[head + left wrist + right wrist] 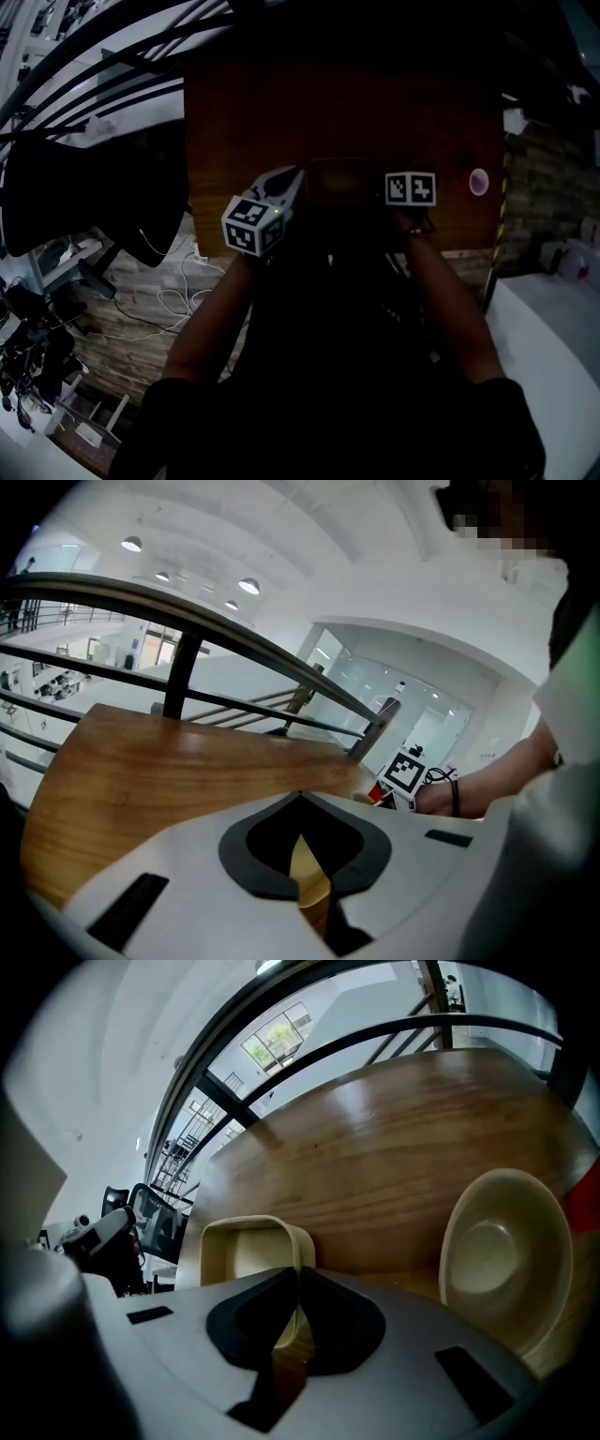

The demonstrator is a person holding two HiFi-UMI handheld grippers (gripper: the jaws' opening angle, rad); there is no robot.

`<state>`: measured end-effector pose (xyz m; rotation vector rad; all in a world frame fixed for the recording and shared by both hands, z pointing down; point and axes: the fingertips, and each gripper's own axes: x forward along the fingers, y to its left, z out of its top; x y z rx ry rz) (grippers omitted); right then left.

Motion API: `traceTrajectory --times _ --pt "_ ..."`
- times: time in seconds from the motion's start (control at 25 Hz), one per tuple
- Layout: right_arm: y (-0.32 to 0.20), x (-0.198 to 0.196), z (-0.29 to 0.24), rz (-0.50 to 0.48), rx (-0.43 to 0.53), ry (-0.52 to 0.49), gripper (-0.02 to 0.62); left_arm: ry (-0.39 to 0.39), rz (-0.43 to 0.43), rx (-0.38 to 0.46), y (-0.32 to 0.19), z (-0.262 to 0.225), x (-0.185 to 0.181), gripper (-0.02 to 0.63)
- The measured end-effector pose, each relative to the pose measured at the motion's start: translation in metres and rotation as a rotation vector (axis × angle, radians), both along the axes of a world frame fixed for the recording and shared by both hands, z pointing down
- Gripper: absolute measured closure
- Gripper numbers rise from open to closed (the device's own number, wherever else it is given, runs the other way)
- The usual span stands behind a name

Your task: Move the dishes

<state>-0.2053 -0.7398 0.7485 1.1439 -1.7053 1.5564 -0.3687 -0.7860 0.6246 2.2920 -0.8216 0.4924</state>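
Open wood of the table (375,1147) ahead, railing (183,677) behind its far edge, right gripper (298,1274) jaws pinched narrow on square dish (246,1251) rim, round bowl (506,1251) near, partly cut off, left gripper (300,803) jaws nearly closed, pale sliver between unidentified.

Plan of the surface (356,103): the left claw (292,178) and right claw (298,1271) are hovering side by side over its near edge. A square dish (246,1251) is sitting on the surface just beyond the right claw's tips. A round bowl (502,1255) is sitting to that dish's right, apart from it. A small round object (478,182) is lying on the surface further right. A chair (84,197) is standing left of the surface, and cables (178,300) are lying on the floor beside it. A railing (187,621) is running behind the far edge.
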Motion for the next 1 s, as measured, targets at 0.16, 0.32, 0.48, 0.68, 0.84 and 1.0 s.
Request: traceTrajectory --times 0.16,0.32,0.48,0.68,0.84,1.0 --pt "-0.002 -0.001 0.000 -0.005 0.004 -0.002 0.568 0.000 -0.007 -0.001 0.001 0.000 0.000 0.611" --pt "-0.002 -0.001 -0.002 -0.004 0.005 -0.009 0.568 -0.001 -0.013 -0.005 0.003 0.000 -0.002 0.611" --pt "-0.005 -0.003 -0.003 -0.002 0.011 -0.021 0.561 -0.003 -0.016 -0.005 0.004 0.002 -0.002 0.611" --pt "-0.007 -0.005 -0.007 -0.004 0.019 -0.036 0.535 -0.004 -0.019 -0.002 0.003 0.001 0.001 0.611" --pt "-0.005 0.000 -0.007 -0.016 0.021 -0.031 0.534 -0.004 -0.022 0.000 0.003 -0.001 0.008 0.611" --pt "-0.005 0.006 -0.012 -0.029 0.026 -0.026 0.535 -0.004 -0.023 0.005 0.004 -0.003 0.014 0.611"
